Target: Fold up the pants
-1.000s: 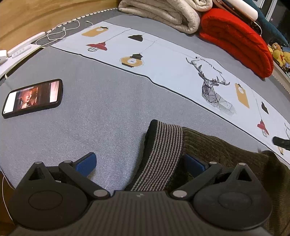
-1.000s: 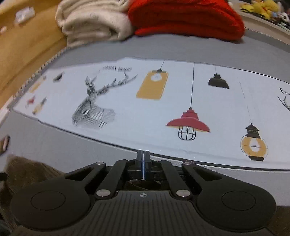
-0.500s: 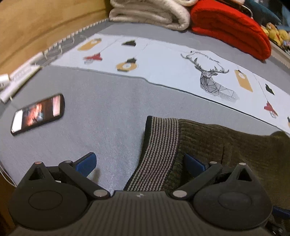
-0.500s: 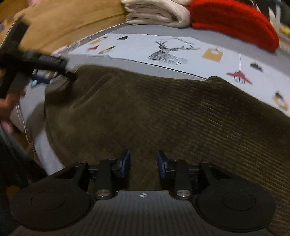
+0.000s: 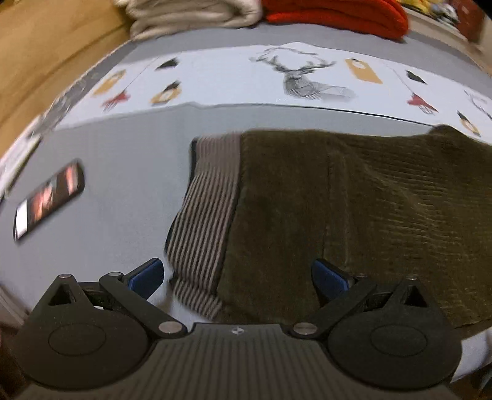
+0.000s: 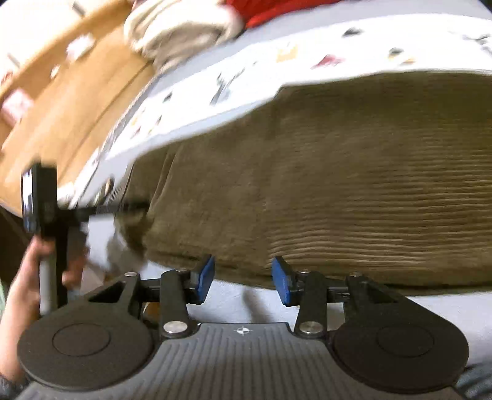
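Olive corduroy pants [image 5: 353,209] with a striped grey waistband [image 5: 206,209] lie folded on the grey bed cover [image 5: 123,184]. My left gripper [image 5: 236,277] is open, its blue pads straddling the near waistband corner just above the cloth. In the right wrist view the pants [image 6: 338,172] fill the middle; my right gripper [image 6: 243,278] is open and empty at their near edge. The left gripper's body and the hand holding it [image 6: 40,221] show at the left there.
A phone [image 5: 49,197] with a lit screen lies on the cover at left. A pale printed sheet [image 5: 276,77] runs behind the pants. A folded beige blanket [image 5: 190,12] and a red one [image 5: 335,12] sit at the back. Wooden floor [image 6: 61,101] lies beyond the bed.
The right gripper opened, let go of the pants and drew back to their near edge. The left gripper stayed open and pulled back, showing more of the pants.
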Demonstrator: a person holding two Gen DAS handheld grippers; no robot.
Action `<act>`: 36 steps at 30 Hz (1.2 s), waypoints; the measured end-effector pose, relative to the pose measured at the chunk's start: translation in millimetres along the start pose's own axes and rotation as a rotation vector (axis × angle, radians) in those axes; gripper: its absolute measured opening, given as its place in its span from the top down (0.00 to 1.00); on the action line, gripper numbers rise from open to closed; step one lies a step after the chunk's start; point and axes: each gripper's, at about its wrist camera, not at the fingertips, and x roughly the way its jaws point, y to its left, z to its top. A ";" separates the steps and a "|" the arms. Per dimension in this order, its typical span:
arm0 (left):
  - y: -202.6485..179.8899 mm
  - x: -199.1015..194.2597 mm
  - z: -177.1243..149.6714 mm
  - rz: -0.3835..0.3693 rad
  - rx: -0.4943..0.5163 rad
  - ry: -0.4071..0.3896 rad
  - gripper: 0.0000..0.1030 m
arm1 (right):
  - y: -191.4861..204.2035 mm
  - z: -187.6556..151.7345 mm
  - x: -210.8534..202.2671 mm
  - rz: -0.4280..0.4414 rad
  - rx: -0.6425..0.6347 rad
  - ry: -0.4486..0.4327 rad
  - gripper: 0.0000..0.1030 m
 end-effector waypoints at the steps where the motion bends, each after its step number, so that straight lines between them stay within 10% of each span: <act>1: 0.5 -2.0 -1.8 0.004 -0.012 0.003 0.00 | -2.4 -3.9 -12.3 -0.017 0.005 -0.033 0.49; 12: -20.5 -106.1 -15.7 -0.153 -0.074 -0.057 0.00 | -22.7 -19.7 -89.8 -0.073 0.057 -0.203 0.45; 20: -49.1 -185.7 10.6 -0.068 -0.018 -0.045 0.00 | -38.8 -12.9 -151.1 -0.095 0.130 -0.377 0.44; 29: -63.5 -319.9 25.1 -0.309 -0.088 -0.137 0.00 | -79.3 2.5 -196.5 -0.182 0.187 -0.485 0.43; 36: -89.7 -397.9 39.6 -0.350 -0.057 -0.261 0.00 | -98.5 10.4 -203.5 -0.206 0.213 -0.511 0.43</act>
